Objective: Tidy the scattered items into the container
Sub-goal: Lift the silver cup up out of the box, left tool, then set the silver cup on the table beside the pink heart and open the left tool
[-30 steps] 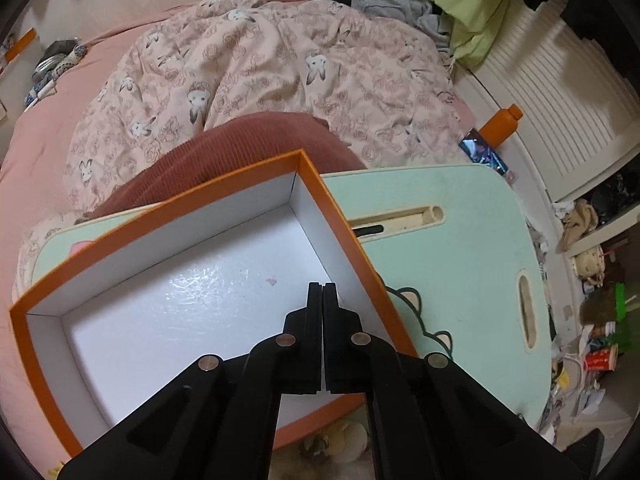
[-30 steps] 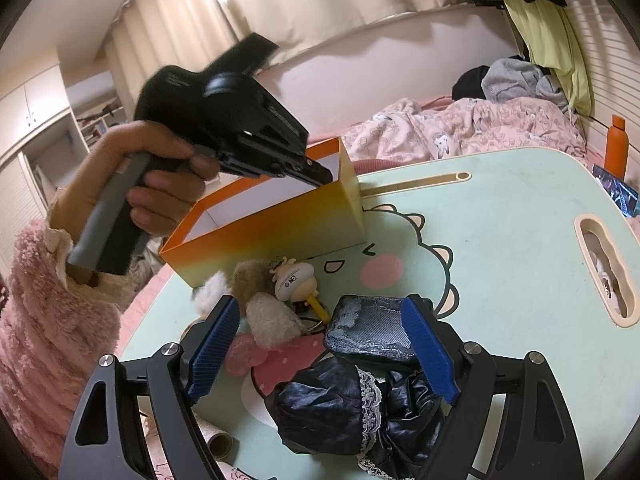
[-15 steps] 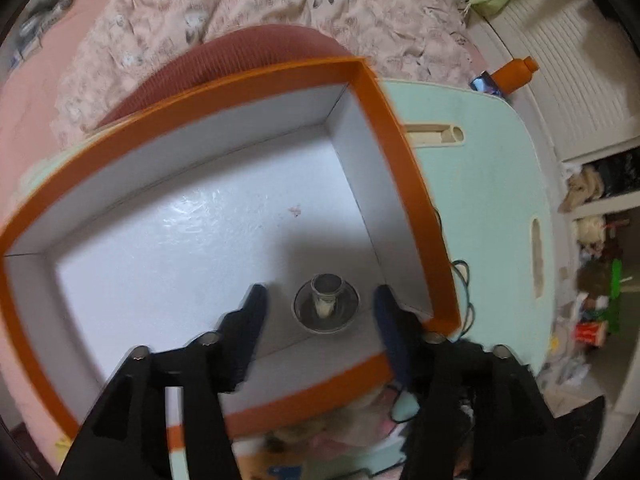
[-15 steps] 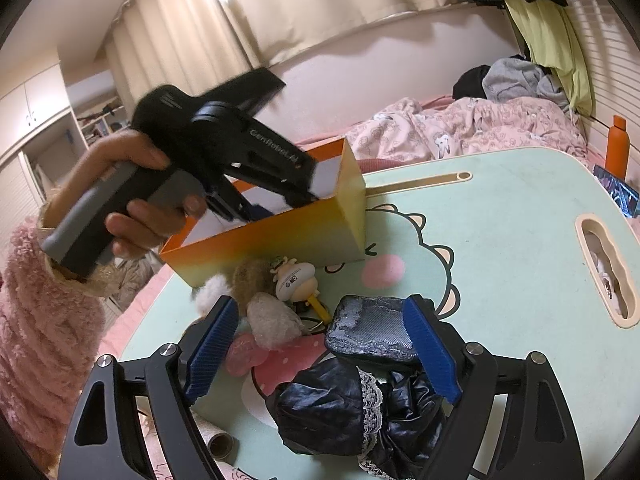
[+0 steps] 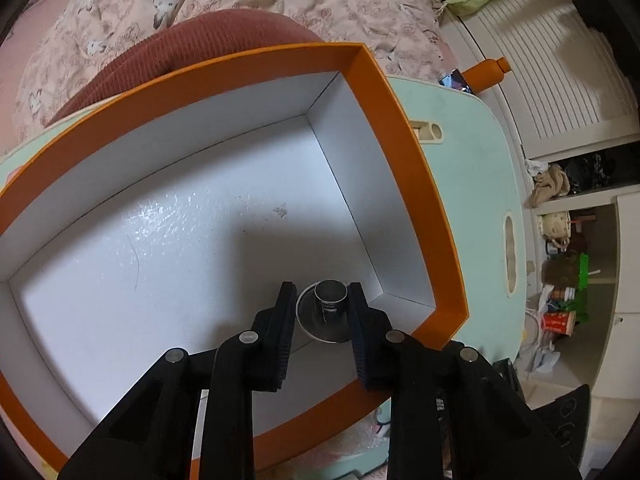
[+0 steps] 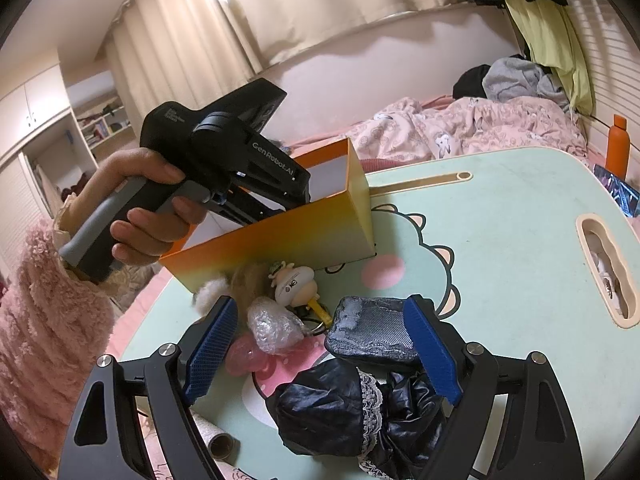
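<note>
Progress is slight: one small metal piece [image 5: 326, 312] stands inside the orange box [image 5: 404, 152], the left tongs [image 5: 322, 300] narrowed around it, contact unclear. Right tongs [image 6: 320, 344] gape empty over toys [image 6: 280, 300] and dark cloth [image 6: 352, 404] left on the tabletop [image 6: 500, 240].

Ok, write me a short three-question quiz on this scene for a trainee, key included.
1. True or false: the right gripper is open.
2. What is inside the orange box? A) a small metal piece B) a plush toy C) a bottle
3. Fill in: the black frilly cloth lies on the pale green ___.

Key: 1 true. 2 A. 3 table.
</note>
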A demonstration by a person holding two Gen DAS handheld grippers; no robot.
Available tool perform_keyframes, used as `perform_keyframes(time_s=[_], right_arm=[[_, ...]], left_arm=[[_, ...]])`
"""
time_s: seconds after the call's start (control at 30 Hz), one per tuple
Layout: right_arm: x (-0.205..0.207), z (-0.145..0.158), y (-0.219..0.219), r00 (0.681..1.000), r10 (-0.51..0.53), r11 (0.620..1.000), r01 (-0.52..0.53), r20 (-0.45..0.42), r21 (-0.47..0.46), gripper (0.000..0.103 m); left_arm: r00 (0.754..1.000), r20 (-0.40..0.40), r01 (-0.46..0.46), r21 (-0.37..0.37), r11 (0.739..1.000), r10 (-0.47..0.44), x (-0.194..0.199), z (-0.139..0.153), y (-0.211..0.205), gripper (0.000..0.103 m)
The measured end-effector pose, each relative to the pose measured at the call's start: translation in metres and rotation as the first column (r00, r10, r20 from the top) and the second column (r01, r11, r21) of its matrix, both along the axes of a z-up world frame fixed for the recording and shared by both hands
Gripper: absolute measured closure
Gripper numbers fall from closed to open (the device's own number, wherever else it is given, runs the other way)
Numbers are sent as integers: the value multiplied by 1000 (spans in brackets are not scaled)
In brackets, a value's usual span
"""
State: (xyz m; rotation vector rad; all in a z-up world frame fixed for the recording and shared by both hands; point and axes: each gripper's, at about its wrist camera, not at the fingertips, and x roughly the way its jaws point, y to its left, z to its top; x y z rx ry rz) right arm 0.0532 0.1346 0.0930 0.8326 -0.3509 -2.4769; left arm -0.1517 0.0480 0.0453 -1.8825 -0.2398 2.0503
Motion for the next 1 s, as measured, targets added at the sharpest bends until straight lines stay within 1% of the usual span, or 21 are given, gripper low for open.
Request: perform_keyframes(time_s=[0.07, 0.2, 0.27, 0.33, 0.47, 0.57, 0.67, 0.73, 0.8, 0.93, 1.0], right_arm=[[0, 0, 0, 1000, 0, 1000, 0, 0, 0, 18], [0, 0, 0, 1000, -1, 1000, 1, 0, -1, 18], [0, 0, 0, 1000, 0, 1000, 0, 0, -2, 18], [-1, 0, 0, 1000, 0, 1000, 0, 0, 2, 18], [0, 0, -1, 1000, 0, 1000, 0, -1, 3, 18], [1, 0, -2, 1000, -2, 1000, 2, -2, 1, 18], [1, 0, -3, 1000, -3, 1000, 3, -4, 1, 18], [0, 1, -3, 1000, -4, 1000, 4, -8, 3, 18], [1, 1, -4, 1000, -5, 1000, 5, -14, 7, 18], [3, 4, -5, 1000, -4, 1000, 4, -28, 16, 18], [4, 5, -5, 999, -4, 1000, 5, -36, 20, 18]], left_arm=[[999, -32, -4, -33, 999, 3, -3, 6, 4, 76], [996, -85, -13, -62, 998, 8, -6, 14, 3, 77], [993, -115, -25, -39, 999, 20, -6, 25, -5, 77], [985, -167, -38, -23, 999, 33, -3, 42, -14, 77], [973, -231, -23, 15, 1000, 26, 6, 72, -23, 76], [954, -299, -1, 44, 999, 15, 25, 94, -26, 76], [931, -365, 50, 96, 994, -12, 59, 109, -35, 76], [920, -393, 70, 116, 991, -19, 79, 110, -41, 76], [910, -414, 91, 119, 989, -34, 103, 103, -45, 76], [908, -412, 144, 148, 978, -72, 137, 77, -46, 76], [907, -405, 179, 135, 975, -111, 150, 60, -41, 76]])
